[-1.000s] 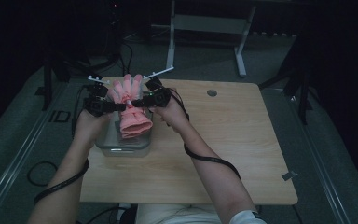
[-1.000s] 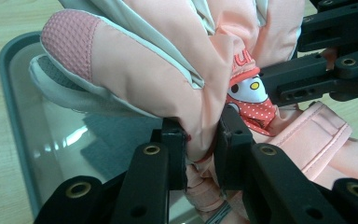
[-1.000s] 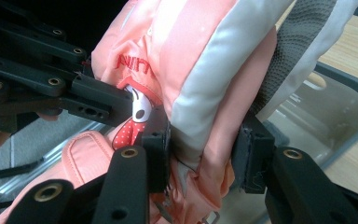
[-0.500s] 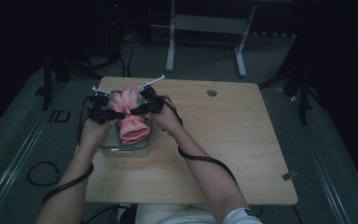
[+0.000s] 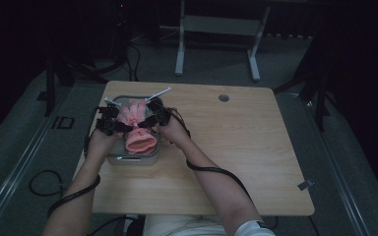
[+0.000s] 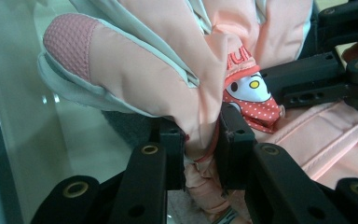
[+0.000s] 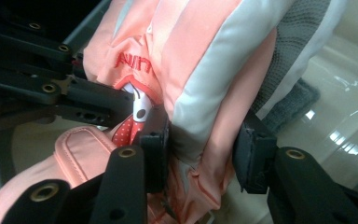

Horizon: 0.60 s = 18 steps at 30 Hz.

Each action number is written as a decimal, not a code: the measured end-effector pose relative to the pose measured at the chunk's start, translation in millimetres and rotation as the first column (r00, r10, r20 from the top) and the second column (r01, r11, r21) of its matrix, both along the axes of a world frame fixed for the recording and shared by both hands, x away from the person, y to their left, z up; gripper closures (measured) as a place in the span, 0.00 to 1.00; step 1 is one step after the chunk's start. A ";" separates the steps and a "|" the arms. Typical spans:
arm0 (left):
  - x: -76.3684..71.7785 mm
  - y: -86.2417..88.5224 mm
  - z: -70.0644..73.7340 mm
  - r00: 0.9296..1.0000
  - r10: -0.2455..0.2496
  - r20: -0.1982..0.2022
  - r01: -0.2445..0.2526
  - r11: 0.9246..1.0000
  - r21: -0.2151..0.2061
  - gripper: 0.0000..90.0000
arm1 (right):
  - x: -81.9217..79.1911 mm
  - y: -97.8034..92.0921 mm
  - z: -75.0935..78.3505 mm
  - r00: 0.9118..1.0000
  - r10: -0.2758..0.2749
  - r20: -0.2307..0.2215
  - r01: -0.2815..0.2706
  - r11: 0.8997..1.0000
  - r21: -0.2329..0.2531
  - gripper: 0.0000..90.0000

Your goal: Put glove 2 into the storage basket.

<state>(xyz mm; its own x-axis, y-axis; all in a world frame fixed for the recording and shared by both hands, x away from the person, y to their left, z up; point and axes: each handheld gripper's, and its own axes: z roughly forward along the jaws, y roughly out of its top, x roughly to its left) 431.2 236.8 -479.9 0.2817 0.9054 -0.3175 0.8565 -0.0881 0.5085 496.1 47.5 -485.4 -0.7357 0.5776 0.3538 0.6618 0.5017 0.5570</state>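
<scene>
High view: I've got both grippers on the pink glove (image 5: pixel 139 129), holding it over the clear bin (image 5: pixel 133 158) at the table's (image 5: pixel 236 147) left side. My left gripper (image 5: pixel 112 123) takes the glove's left edge, my right gripper (image 5: pixel 150 119) the right edge. I'd say two pinch points keep it spread so it drops flat into the bin and doesn't bunch. The cuff end hangs toward me, fingers pointing away.

Left gripper view: my left gripper (image 6: pixel 200 144) is clamped on a fold of the pink glove (image 6: pixel 168 79), jaws tight on the fabric near the cartoon patch. The glove hangs inside the clear bin (image 6: pixel 23 121), close to its wall, and something grey lies under it. The other gripper bites on from the upper right.

Right gripper view: my right gripper (image 7: pixel 200 144) is closed on the pink glove (image 7: pixel 200 70) at a pink-and-grey panel, fabric bunched between the jaws. The bin's (image 7: pixel 335 116) glossy floor shows at right, with a grey knit item there.

Versus a second ago: the glove was higher and stood taller over the bin; now it's lower and more crumpled, and both hands have dropped toward the bin. Same grip points.
</scene>
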 end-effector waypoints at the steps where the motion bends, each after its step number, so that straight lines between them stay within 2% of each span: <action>1: -0.5 0.2 -1.2 1.000 0.002 -0.006 -0.002 1.000 -0.013 0.83 | 0.0 -0.3 -0.1 1.000 0.000 -0.001 0.000 1.000 -0.001 0.67; 4: -0.3 -0.1 -3.8 1.000 -0.012 -0.023 0.011 1.000 -0.021 0.82 | -1.6 0.1 0.0 1.000 0.007 -0.004 -0.007 0.999 -0.032 0.67; 8: 0.2 -0.4 -4.0 1.000 -0.006 -0.021 0.006 1.000 -0.011 0.79 | 0.1 -0.9 -1.2 1.000 -0.002 -0.014 0.002 1.000 -0.030 0.64; 10: -0.4 1.9 -5.7 1.000 0.016 -0.016 -0.017 1.000 -0.021 0.74 | 1.2 -2.0 -2.2 1.000 -0.011 -0.017 0.010 1.000 -0.024 0.62; 12: -0.8 3.3 -5.5 0.999 0.032 -0.007 -0.032 0.999 -0.012 0.67 | 2.7 -2.8 -3.0 1.000 -0.021 -0.013 0.021 1.000 -0.018 0.59; 14: -1.5 2.3 -4.1 0.999 0.038 0.011 -0.038 0.999 0.023 0.62 | 3.7 -2.3 -2.7 1.000 -0.021 -0.008 0.021 1.000 -0.015 0.58; 16: -1.4 2.1 -3.0 0.999 0.043 0.015 -0.044 0.998 0.040 0.60 | 4.3 -1.5 -2.3 1.000 -0.022 -0.002 0.022 1.000 -0.015 0.57; 18: -1.7 3.5 -2.5 0.999 0.050 0.017 -0.051 0.998 0.039 0.56 | 4.8 -1.1 -1.3 1.000 -0.022 -0.003 0.022 1.000 -0.013 0.56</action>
<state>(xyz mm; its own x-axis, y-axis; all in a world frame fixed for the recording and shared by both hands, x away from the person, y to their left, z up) 429.5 240.4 -482.3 0.2403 0.9303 -0.2772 0.8520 -0.0653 0.5194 500.9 46.4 -486.8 -0.7218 0.5978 0.3486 0.6743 0.4942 0.5487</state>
